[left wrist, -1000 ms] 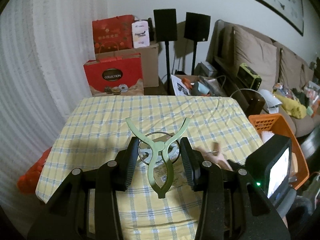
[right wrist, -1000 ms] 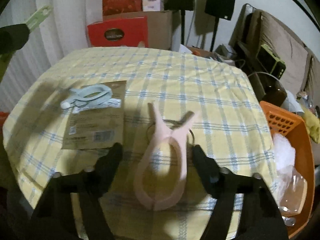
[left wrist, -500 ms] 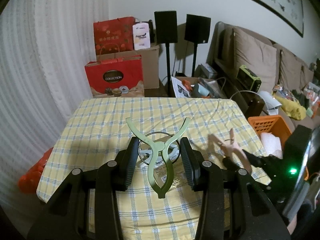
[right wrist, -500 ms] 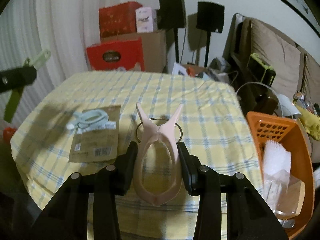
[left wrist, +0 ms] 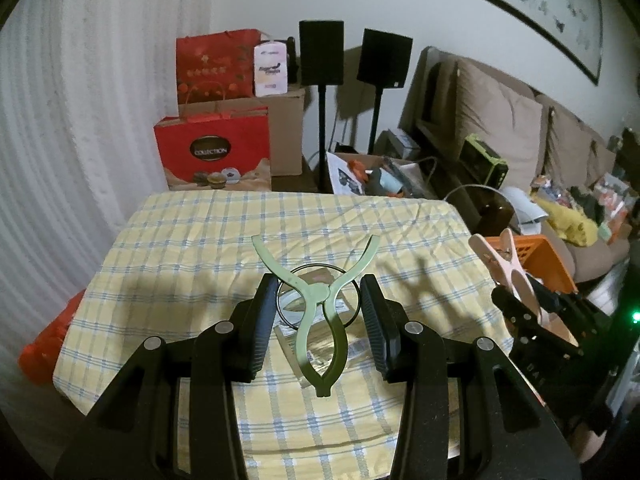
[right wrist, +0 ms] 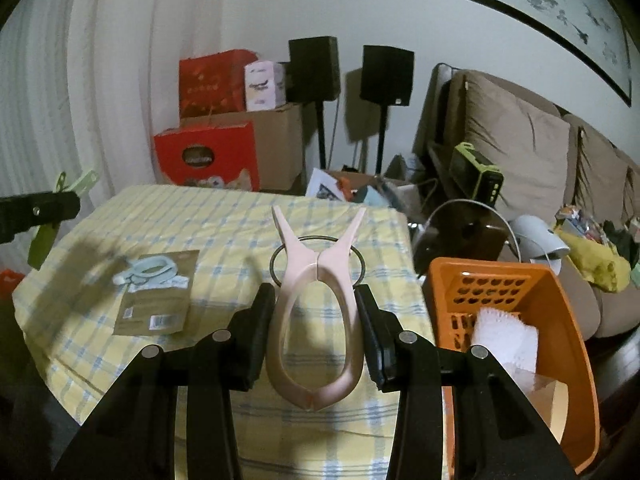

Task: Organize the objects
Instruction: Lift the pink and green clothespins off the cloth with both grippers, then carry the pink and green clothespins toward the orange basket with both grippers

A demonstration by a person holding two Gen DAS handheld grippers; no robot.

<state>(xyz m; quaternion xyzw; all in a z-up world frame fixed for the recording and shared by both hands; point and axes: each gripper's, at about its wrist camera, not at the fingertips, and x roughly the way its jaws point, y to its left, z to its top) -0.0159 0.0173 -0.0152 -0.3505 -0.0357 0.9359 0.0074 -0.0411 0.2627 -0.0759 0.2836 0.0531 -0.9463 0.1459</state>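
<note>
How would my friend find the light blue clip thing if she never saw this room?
Start at the table with the yellow checked cloth. On its left side lies a brown card, and the light blue clip rests on the card's top end. The pink and green clips are held in grippers instead.

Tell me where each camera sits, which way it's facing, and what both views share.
Left wrist: on the left gripper, looking forward and down over the table; its fingers grip a green clip.
Right wrist: on the right gripper, facing likewise; its fingers grip a pink clip.
Shared: table, orange basket, speakers, each other's gripper.
</note>
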